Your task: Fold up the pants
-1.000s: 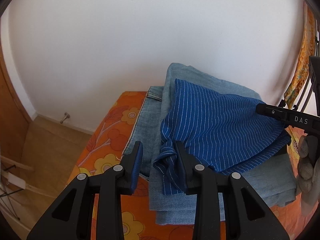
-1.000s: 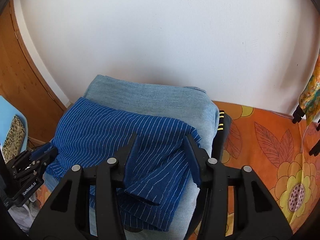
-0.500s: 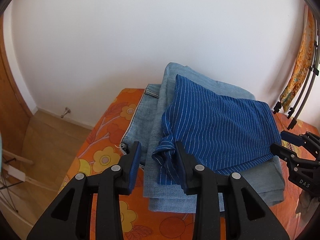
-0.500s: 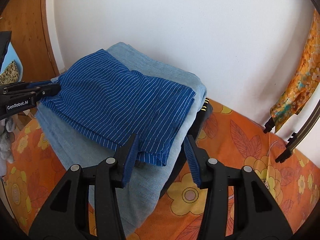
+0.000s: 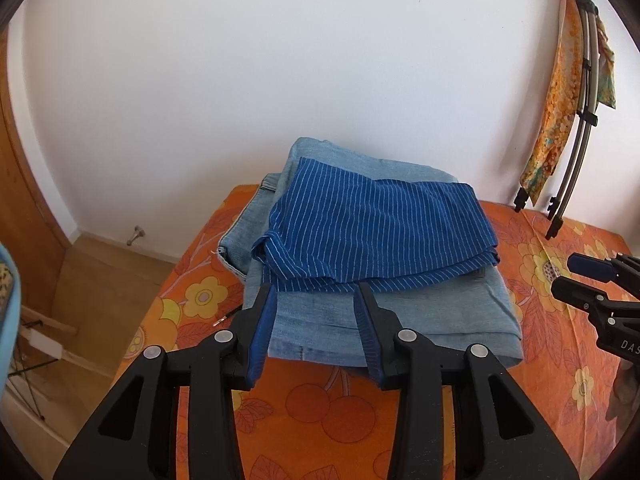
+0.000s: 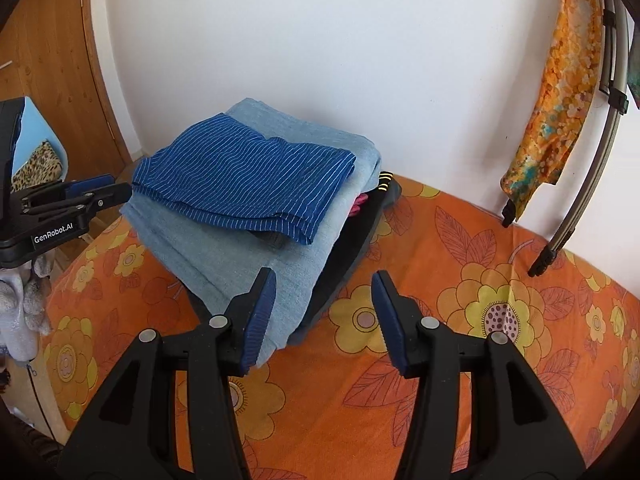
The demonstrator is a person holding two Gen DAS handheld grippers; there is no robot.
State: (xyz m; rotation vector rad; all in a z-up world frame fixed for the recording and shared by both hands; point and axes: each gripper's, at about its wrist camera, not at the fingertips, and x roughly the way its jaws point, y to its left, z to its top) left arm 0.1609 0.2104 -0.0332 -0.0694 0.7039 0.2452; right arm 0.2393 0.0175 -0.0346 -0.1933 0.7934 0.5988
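Note:
Folded blue striped pants lie on top of a stack of light blue jeans on the orange flowered bedspread. My left gripper hovers short of the stack's near edge. Its jaws are opening and nothing is between them. In the right wrist view the striped pants rest on the jeans, with a black garment under them. My right gripper hangs over the stack's near corner, jaws opening and empty. Each gripper shows in the other's view, the right gripper and the left gripper.
A white wall rises right behind the stack. Curved grey poles with an orange cloth lean on the wall at the right. A wooden door and wooden floor lie to the left. A gloved hand holds the left gripper.
Both grippers have drawn back and up from the striped pants, which stay folded on the pile. Both pairs of jaws stand wider than before.

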